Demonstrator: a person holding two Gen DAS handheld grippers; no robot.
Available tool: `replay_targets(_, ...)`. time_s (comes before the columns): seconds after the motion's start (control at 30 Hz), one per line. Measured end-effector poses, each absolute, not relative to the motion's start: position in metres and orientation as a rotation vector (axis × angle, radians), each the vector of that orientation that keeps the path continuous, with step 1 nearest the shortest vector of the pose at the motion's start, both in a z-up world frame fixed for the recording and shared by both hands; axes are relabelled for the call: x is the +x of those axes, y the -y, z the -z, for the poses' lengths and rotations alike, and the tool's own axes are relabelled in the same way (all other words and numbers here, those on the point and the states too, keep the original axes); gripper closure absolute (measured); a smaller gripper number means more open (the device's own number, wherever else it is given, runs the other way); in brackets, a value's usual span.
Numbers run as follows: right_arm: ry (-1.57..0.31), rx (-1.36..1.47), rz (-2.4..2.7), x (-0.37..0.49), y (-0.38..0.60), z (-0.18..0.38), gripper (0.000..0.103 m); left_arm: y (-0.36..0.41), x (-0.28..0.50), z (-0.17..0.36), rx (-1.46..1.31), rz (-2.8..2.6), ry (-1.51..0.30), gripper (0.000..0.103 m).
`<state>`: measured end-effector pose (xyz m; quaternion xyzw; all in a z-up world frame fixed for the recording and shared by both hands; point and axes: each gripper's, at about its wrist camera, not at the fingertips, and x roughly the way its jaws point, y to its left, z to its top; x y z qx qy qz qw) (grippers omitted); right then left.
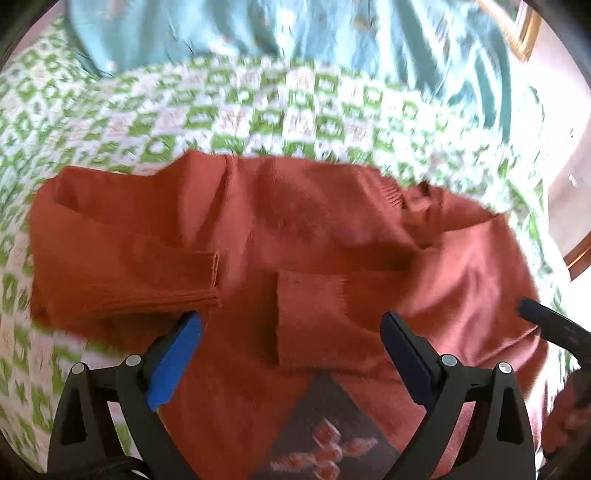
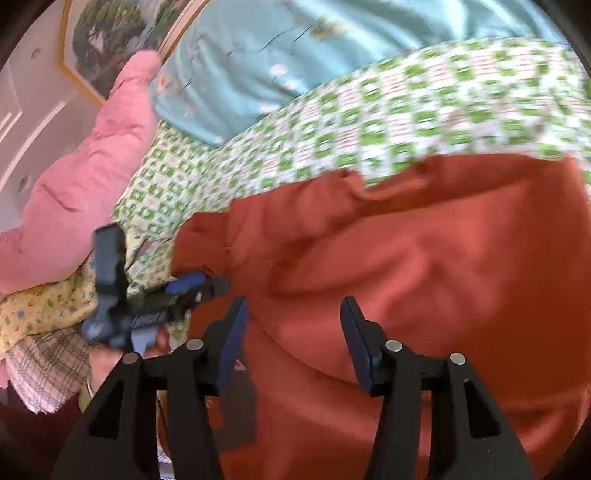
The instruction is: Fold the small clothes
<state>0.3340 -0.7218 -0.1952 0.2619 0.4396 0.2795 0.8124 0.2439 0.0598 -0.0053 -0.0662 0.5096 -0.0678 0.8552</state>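
Note:
A rust-orange knit sweater (image 1: 295,229) lies spread on a green-and-white patterned bedspread (image 1: 258,110), both sleeves folded in across its body. My left gripper (image 1: 291,325) is open and empty, just above the sweater's near part between the two sleeve cuffs. The sweater also fills the right wrist view (image 2: 424,258). My right gripper (image 2: 293,314) is open and empty above the sweater's near edge. The left gripper (image 2: 192,284) shows in the right wrist view at the sweater's left edge.
A light blue quilt (image 1: 258,29) lies at the back of the bed. A pink quilt (image 2: 85,177) and yellow floral cloth (image 2: 40,306) lie to the left. A framed picture (image 2: 107,40) hangs on the wall. A dark patterned patch (image 1: 332,435) shows under the sweater's near hem.

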Motion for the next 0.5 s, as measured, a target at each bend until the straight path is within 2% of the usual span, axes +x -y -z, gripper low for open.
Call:
replay_targets(0.03, -0.932, 0.572, -0.566, 0.325, 0.737, 0.193, 0.049, -0.059, 0.251, 0.012, -0.146, 0.172, -1.097, 0.006)
replay_targets(0.1, -0.927, 0.589, -0.532, 0.314, 0.750, 0.194, 0.049, -0.052, 0.262, 0.024, -0.141, 0.215, -1.147, 0.016)
replay_targets(0.13, -0.925, 0.599, -0.504, 0.309, 0.742, 0.194, 0.049, -0.047, 0.263, 0.027, -0.134, 0.234, -1.154, 0.040)
replay_targets(0.17, -0.925, 0.605, -0.485, 0.307, 0.740, 0.195, 0.049, -0.040, 0.263, 0.029, -0.113, 0.254, -1.148, 0.070)
replay_targets(0.2, -0.926, 0.608, -0.474, 0.304, 0.746, 0.195, 0.049, -0.034, 0.261, 0.028, -0.082, 0.256, -1.130, 0.081)
replay_targets(0.23, -0.926, 0.606, -0.460, 0.304, 0.743, 0.194, 0.049, -0.031, 0.256, 0.024, -0.074, 0.275, -1.112, 0.098)
replay_targets(0.37, -0.921, 0.579, -0.393, 0.312, 0.739, 0.195, 0.049, -0.042, 0.219, -0.017, -0.080, 0.229, -0.929, 0.099)
replay_targets(0.5, -0.905, 0.529, -0.249, 0.308, 0.757, 0.198, 0.049, -0.060, 0.218, 0.006, -0.045, 0.136, -1.000, 0.099)
